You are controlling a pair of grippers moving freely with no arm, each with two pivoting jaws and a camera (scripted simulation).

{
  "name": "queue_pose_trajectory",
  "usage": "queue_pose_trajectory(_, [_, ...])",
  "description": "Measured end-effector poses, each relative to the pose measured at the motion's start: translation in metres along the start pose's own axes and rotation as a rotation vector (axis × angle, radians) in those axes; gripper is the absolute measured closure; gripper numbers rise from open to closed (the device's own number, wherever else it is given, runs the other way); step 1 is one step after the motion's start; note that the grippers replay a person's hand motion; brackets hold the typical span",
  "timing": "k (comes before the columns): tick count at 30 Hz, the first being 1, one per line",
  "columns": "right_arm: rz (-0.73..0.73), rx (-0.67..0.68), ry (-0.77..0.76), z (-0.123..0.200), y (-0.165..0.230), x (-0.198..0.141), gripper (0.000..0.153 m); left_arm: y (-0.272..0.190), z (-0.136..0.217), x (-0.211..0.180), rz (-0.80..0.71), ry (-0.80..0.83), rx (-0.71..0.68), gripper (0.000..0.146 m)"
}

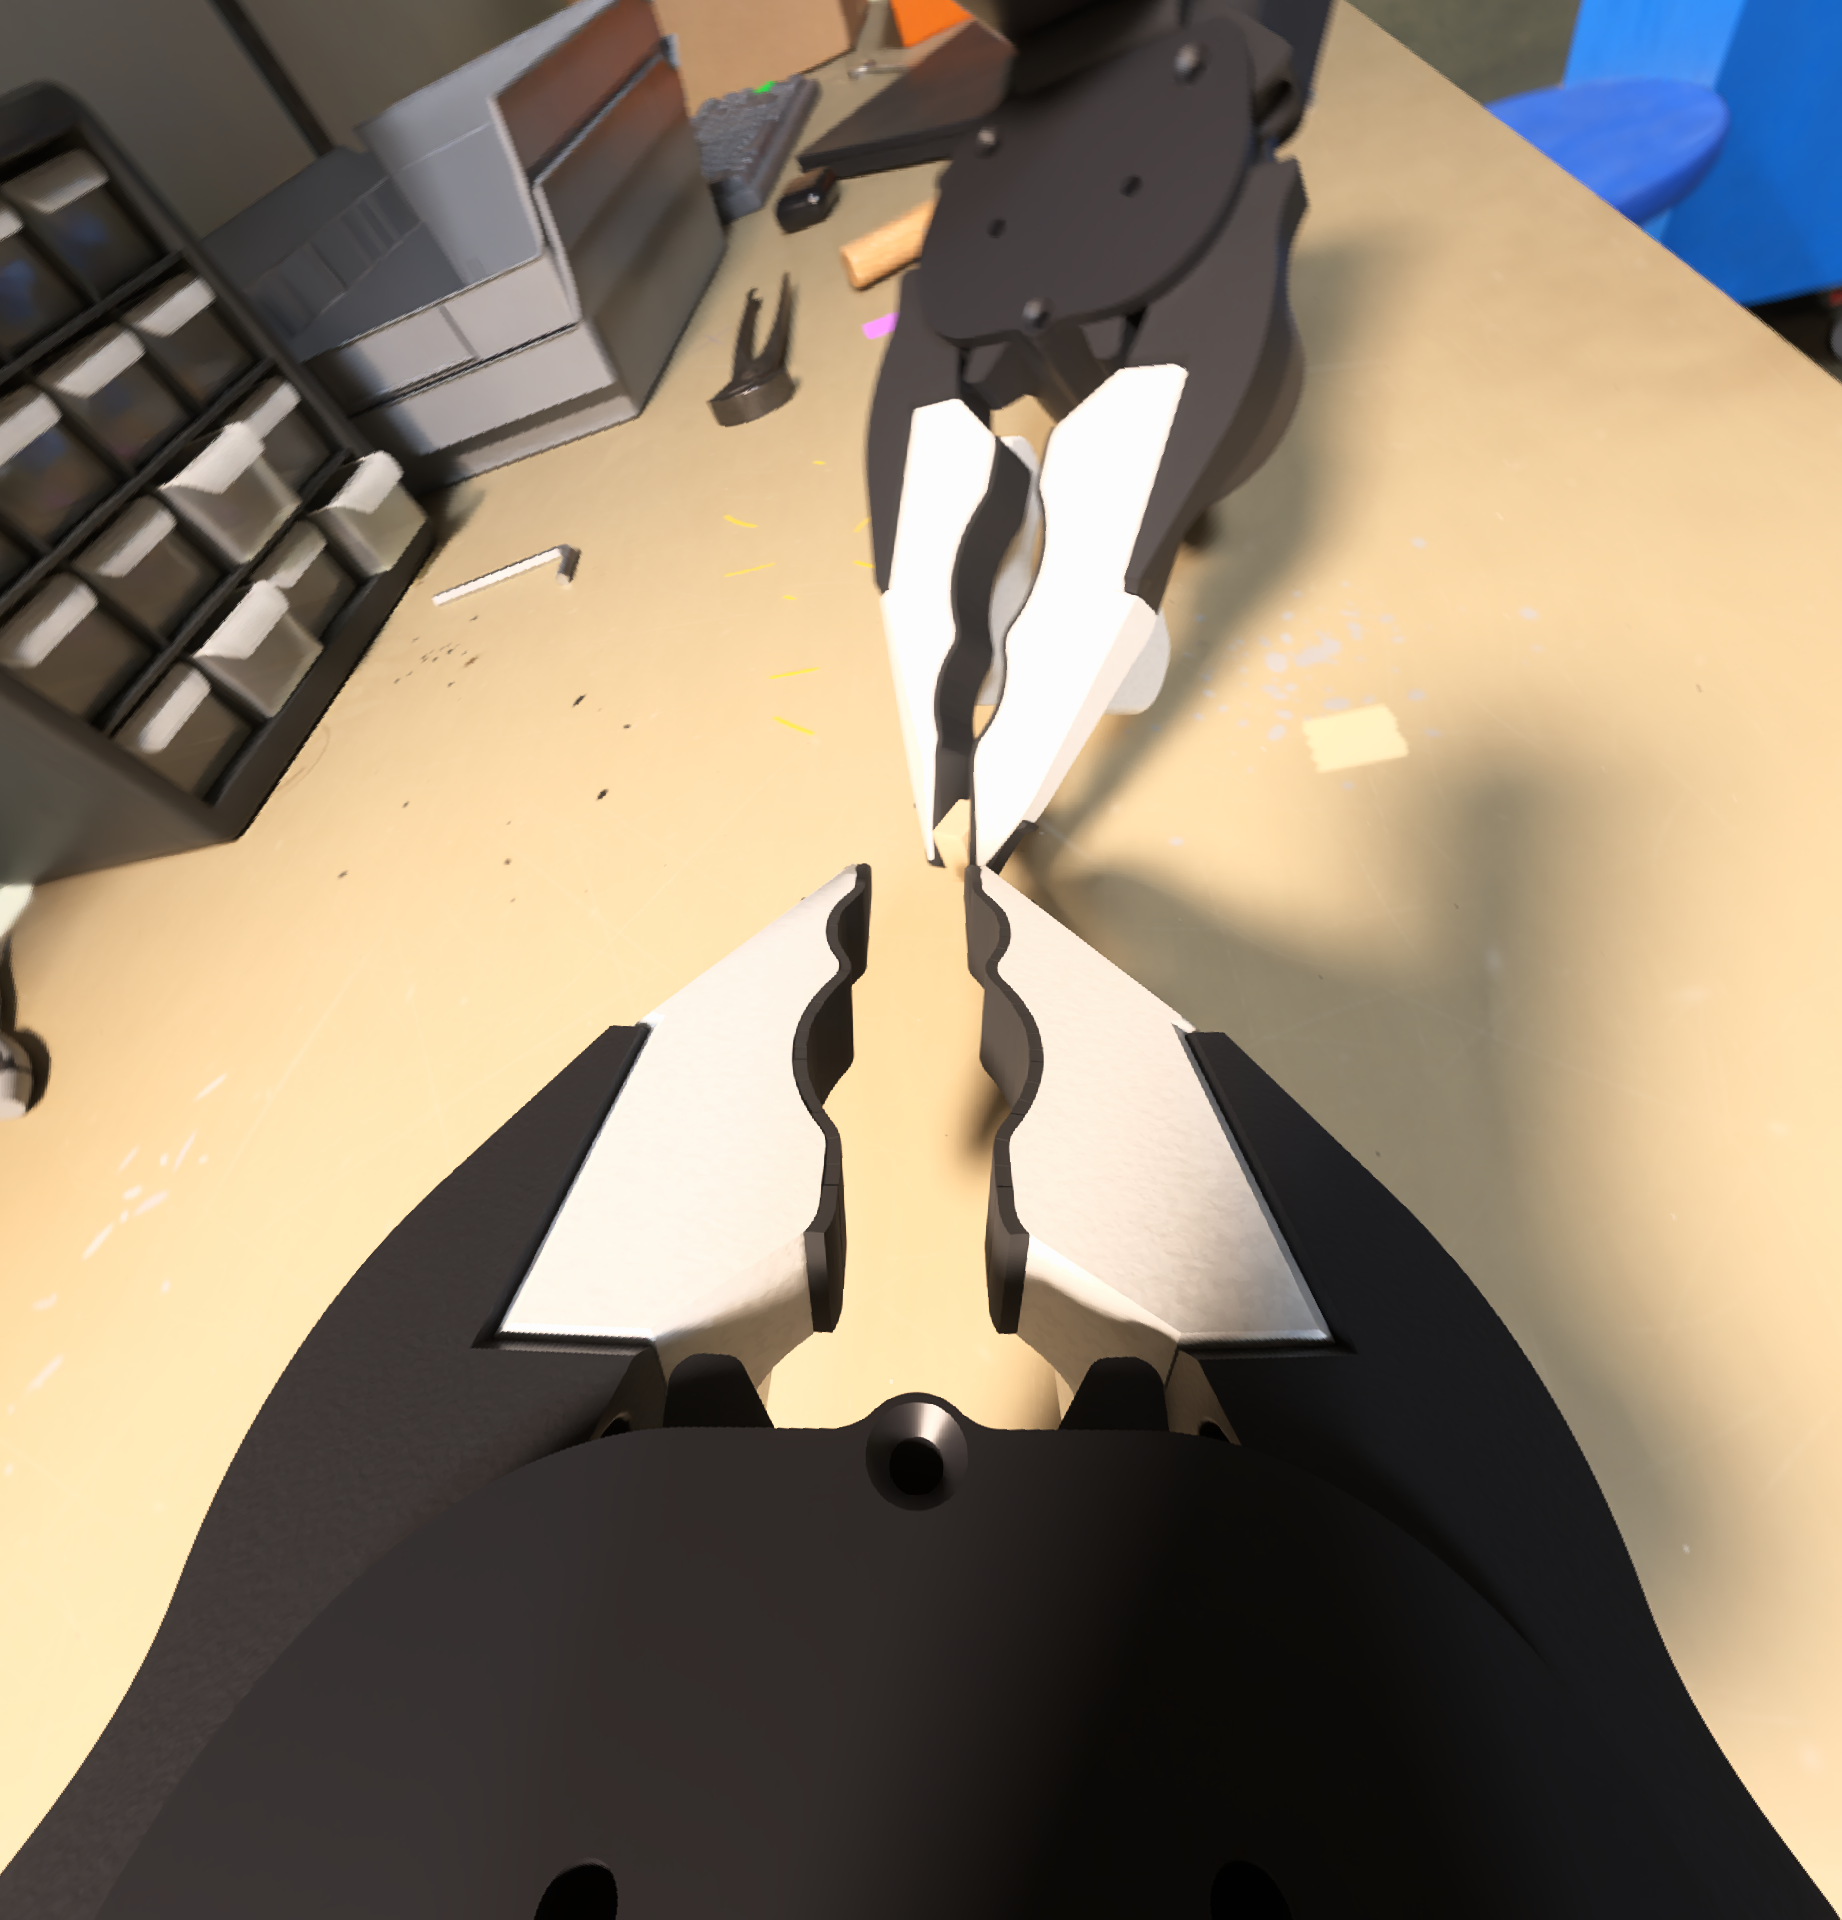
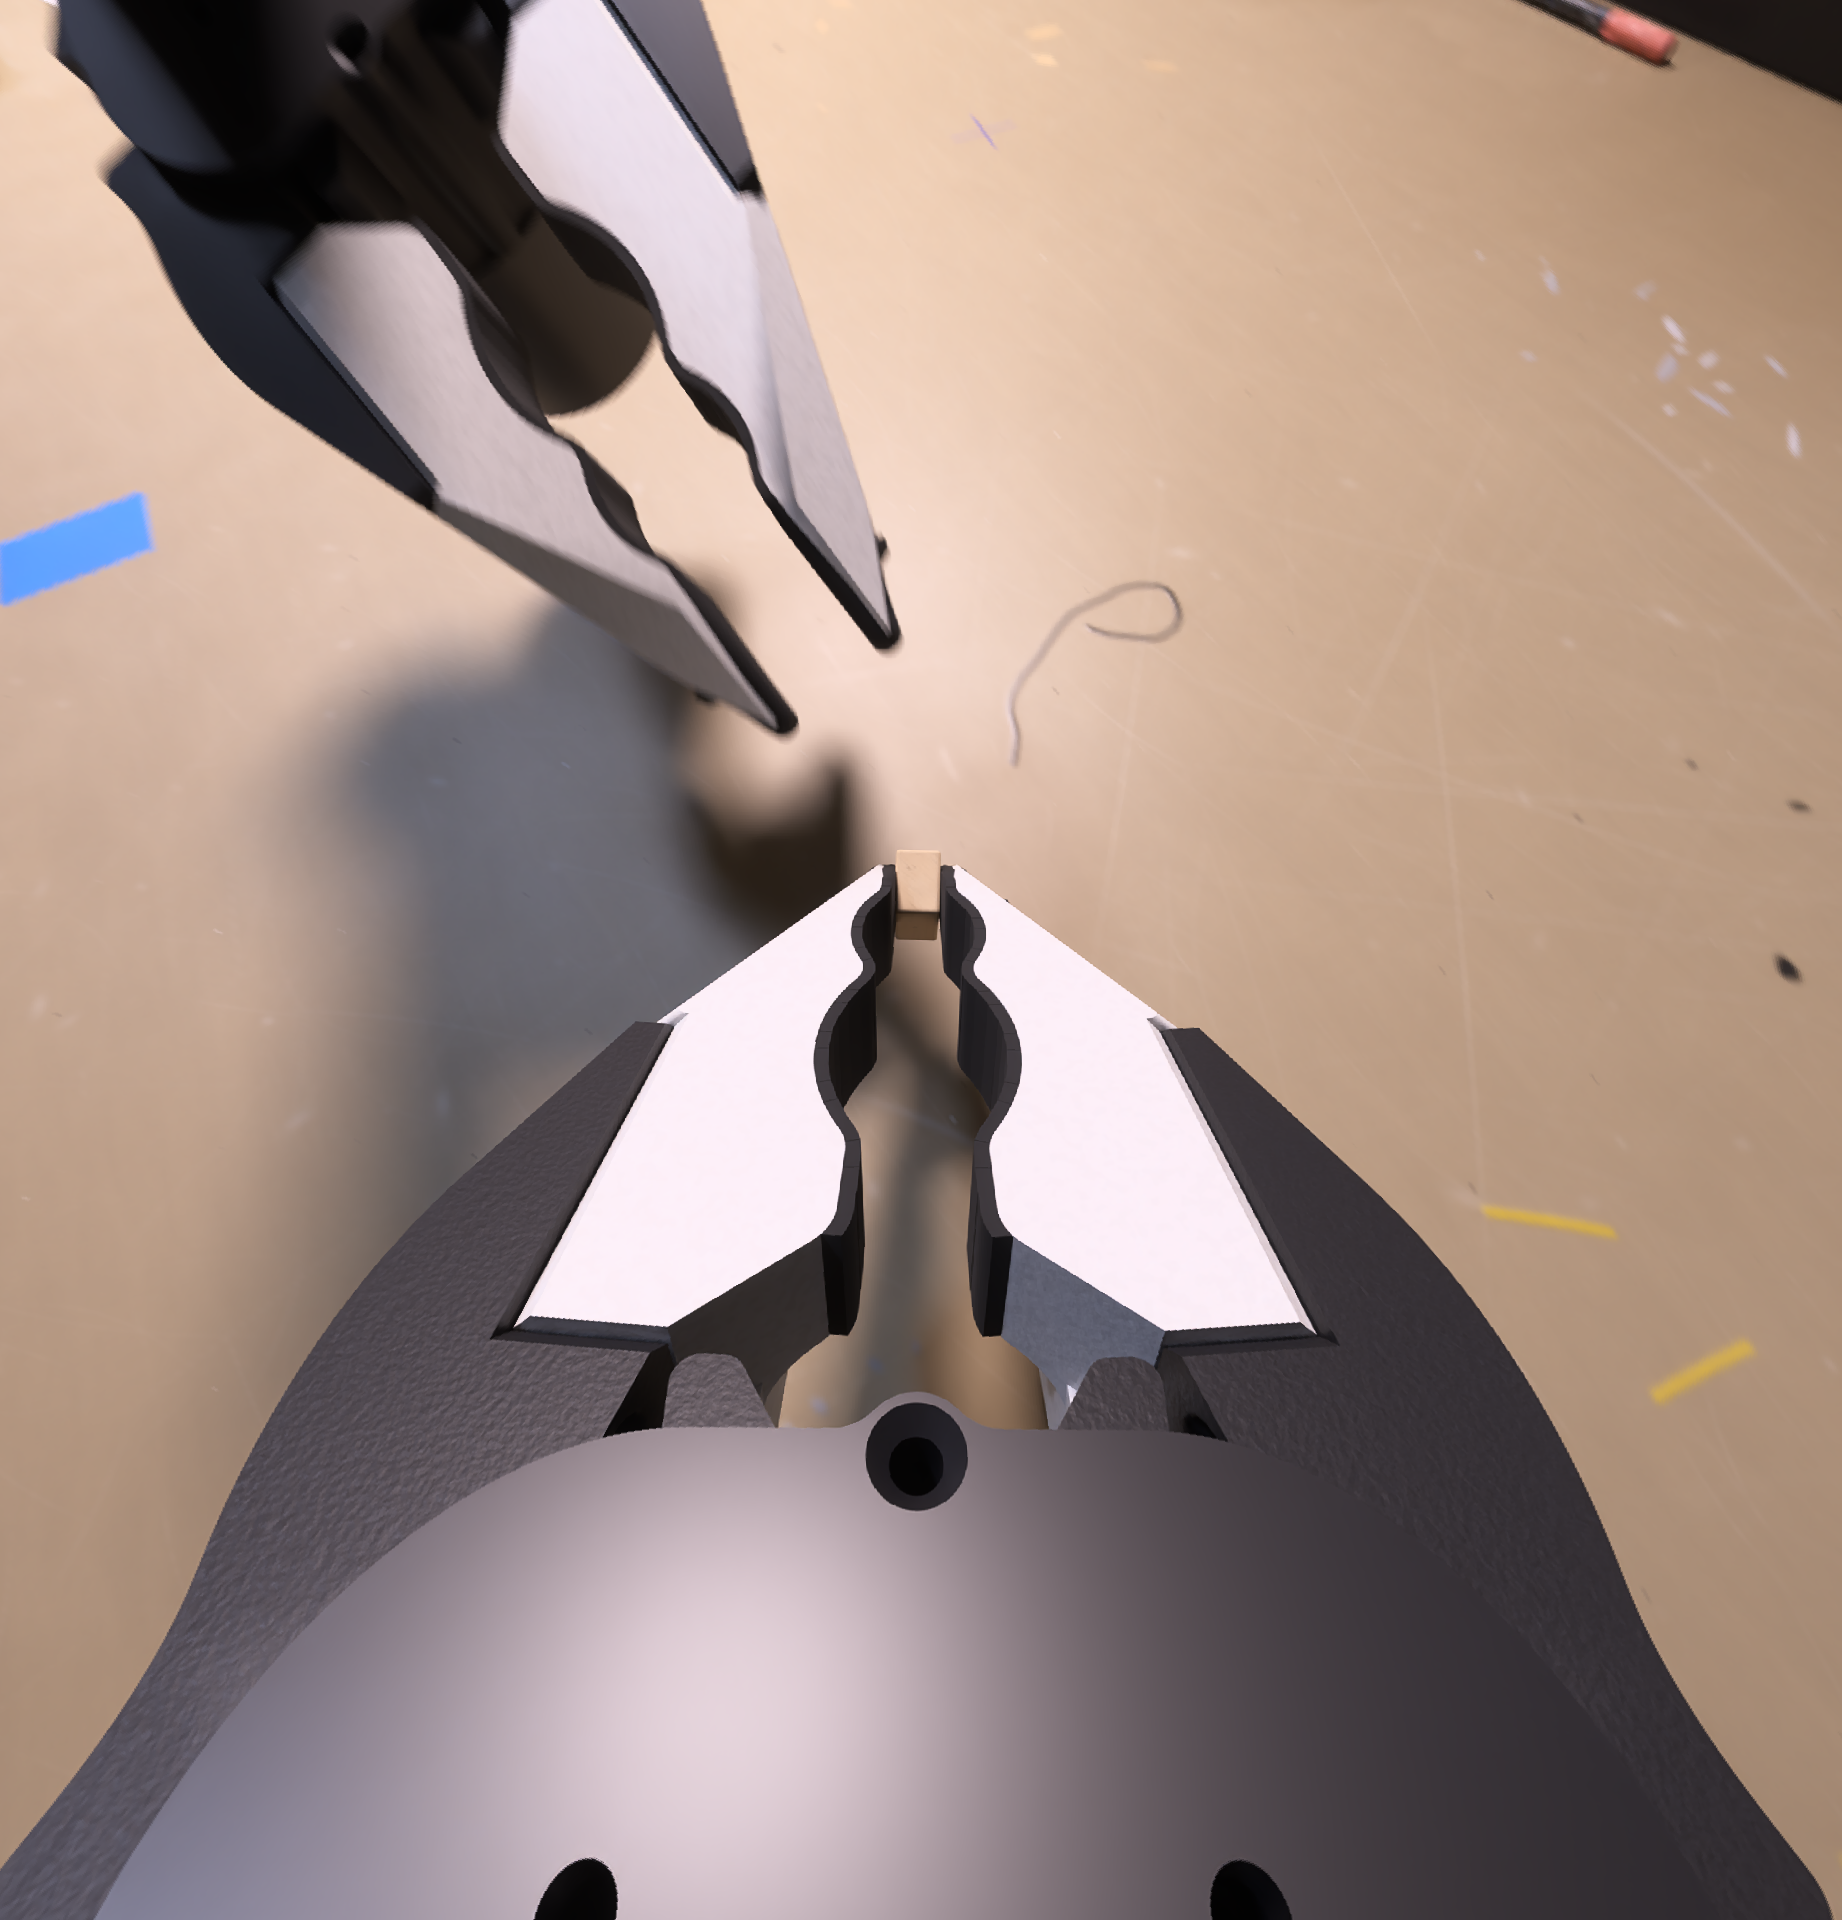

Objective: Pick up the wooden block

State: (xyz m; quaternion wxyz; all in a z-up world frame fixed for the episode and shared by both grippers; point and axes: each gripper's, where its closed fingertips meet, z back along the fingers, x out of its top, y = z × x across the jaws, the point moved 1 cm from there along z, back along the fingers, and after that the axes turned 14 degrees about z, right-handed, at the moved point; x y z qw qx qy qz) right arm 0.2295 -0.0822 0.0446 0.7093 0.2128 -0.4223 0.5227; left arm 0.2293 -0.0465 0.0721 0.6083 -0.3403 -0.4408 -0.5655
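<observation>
The wooden block (image 2: 917, 902) is a small tan piece pinched between the fingertips of my right gripper (image 2: 917, 879), just over the tan table (image 2: 1416, 727). I cannot tell whether it touches the table. In the left wrist view the right gripper (image 1: 958, 854) points down toward me with the block (image 1: 952, 831) at its tips. My left gripper (image 1: 919, 875) is open and empty, its tips just in front of the block. It also shows in the right wrist view (image 2: 839, 681), open, up and left of the block.
A black drawer cabinet (image 1: 117, 468) and grey boxes (image 1: 501, 281) stand at the left. A white hex key (image 1: 506, 577), a dark tool (image 1: 756, 364), a wooden cylinder (image 1: 886, 249) and a keyboard (image 1: 751, 135) lie farther back. A blue chair (image 1: 1675, 156) is beyond the table's right edge.
</observation>
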Motion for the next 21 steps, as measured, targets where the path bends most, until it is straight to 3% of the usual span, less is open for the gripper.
queue_pose_trajectory(3, [-0.05,0.074,-0.071,-0.003,0.01,0.014,0.145,-0.009,0.001,-0.001,-0.139,-0.001,-0.022,0.121])
queue_pose_trajectory(7, [-0.247,0.251,-0.211,0.005,0.022,0.029,0.145,-0.018,0.008,0.004,-0.518,-0.052,0.061,0.12])
queue_pose_trajectory(9, [-0.302,0.325,-0.241,0.009,0.026,0.031,0.145,-0.024,0.01,0.006,-0.617,-0.066,0.074,0.12])
queue_pose_trajectory(13, [-0.364,0.41,-0.269,0.013,0.032,0.032,0.145,-0.032,0.009,0.004,-0.682,-0.07,0.045,0.122])
queue_pose_trajectory(21, [-0.394,0.45,-0.305,0.018,0.032,0.034,0.145,-0.03,0.01,0.007,-0.682,-0.088,0.06,0.122])
